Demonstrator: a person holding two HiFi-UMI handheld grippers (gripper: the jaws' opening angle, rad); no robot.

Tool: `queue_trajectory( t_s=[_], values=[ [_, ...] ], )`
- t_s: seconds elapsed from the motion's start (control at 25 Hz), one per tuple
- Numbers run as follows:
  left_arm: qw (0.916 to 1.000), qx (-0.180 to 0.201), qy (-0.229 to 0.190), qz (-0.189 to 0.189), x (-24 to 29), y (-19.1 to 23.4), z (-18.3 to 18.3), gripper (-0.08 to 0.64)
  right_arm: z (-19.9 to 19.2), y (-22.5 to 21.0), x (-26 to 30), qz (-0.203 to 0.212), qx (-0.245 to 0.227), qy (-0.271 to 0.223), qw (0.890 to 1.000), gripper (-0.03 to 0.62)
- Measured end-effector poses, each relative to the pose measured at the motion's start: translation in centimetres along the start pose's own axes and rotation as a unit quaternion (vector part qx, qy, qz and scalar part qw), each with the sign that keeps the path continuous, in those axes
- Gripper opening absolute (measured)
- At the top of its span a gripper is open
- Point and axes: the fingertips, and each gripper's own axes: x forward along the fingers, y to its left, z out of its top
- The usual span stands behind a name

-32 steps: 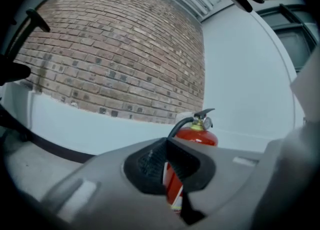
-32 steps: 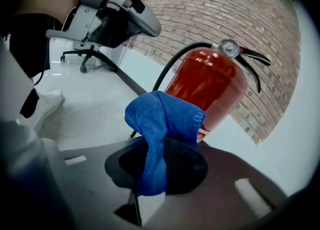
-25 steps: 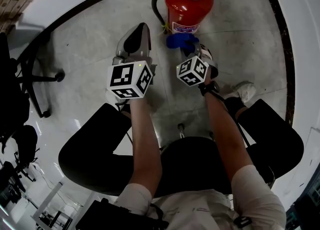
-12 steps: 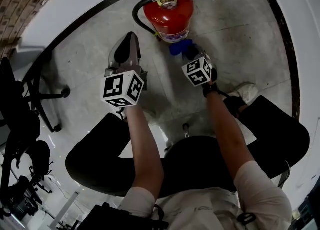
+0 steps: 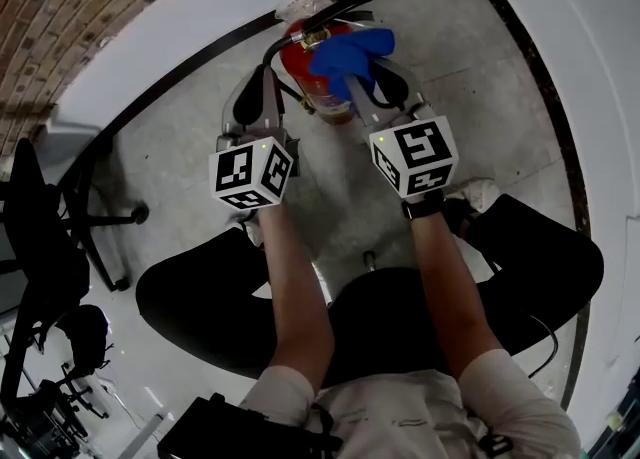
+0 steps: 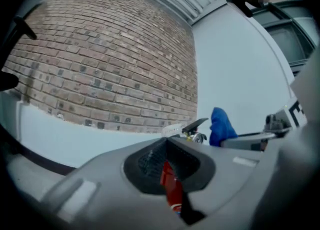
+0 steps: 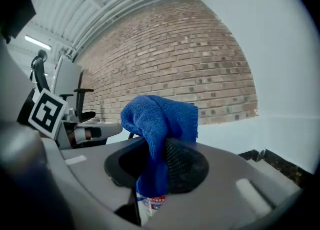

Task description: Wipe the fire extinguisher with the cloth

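The red fire extinguisher (image 5: pixel 312 85) stands on the floor against the wall, black handle (image 5: pixel 335 9) on top and hose looping at its left. A blue cloth (image 5: pixel 350 50) lies over its upper right side, with my right gripper (image 5: pixel 356 77) shut on it. In the right gripper view the cloth (image 7: pixel 160 124) bunches out of the right gripper (image 7: pixel 162 149), the extinguisher's label (image 7: pixel 150 204) below. My left gripper (image 5: pixel 267 75) hangs just left of the extinguisher, shut and empty. Through the left gripper (image 6: pixel 165 144) the red body (image 6: pixel 171 186) shows; the cloth (image 6: pixel 220 126) is to its right.
A black office chair (image 5: pixel 45 212) stands at the left. A brick wall (image 5: pixel 80 7) with a white base and a black floor band (image 5: pixel 180 72) runs behind the extinguisher. The person's knees and a white shoe (image 5: pixel 482 191) are below the grippers.
The right gripper has carried the cloth from the extinguisher's foot up over its top. The left gripper has moved in close beside the extinguisher's left side.
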Motion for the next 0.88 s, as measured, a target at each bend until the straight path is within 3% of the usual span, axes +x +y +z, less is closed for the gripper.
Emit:
queue_trajectory(
  t_s=[0.12, 0.24, 0.4, 0.52, 0.68, 0.76, 0.88],
  values=[
    [1.0, -0.002, 0.001, -0.003, -0.3, -0.5, -0.1, 0.002, -0.2, 0.3, 1.4, 0.01, 0.031, 0.004, 0.999, 0.087],
    [1.0, -0.002, 0.006, -0.006, -0.6, -0.6, -0.4, 0.002, -2.2, -0.9, 0.8, -0.014, 0.112, -0.008, 0.994, 0.086],
    [0.9999, -0.001, 0.01, -0.004, -0.7, 0.0, -0.5, 0.002, -8.6, -1.2, 0.5, -0.031, 0.201, 0.052, 0.978, 0.085],
    [0.9999, -0.001, 0.015, -0.001, -0.6, 0.3, -1.0, 0.002, -14.5, -0.2, 1.0, -0.03, 0.288, 0.094, 0.953, 0.086],
    [0.9997, -0.006, 0.023, 0.0, -0.3, 0.5, -2.1, 0.002, -21.0, -0.2, 1.8, -0.052, 0.428, 0.098, 0.897, 0.084],
    [0.9995, -0.008, 0.029, -0.002, -0.2, 0.4, -2.8, 0.002, -24.1, -0.7, 2.1, -0.066, 0.473, 0.105, 0.872, 0.084],
    [0.9989, -0.001, 0.047, -0.009, 0.0, 0.0, -4.1, 0.002, -28.0, -1.4, 2.8, -0.085, 0.493, 0.128, 0.857, 0.083]
  ],
)
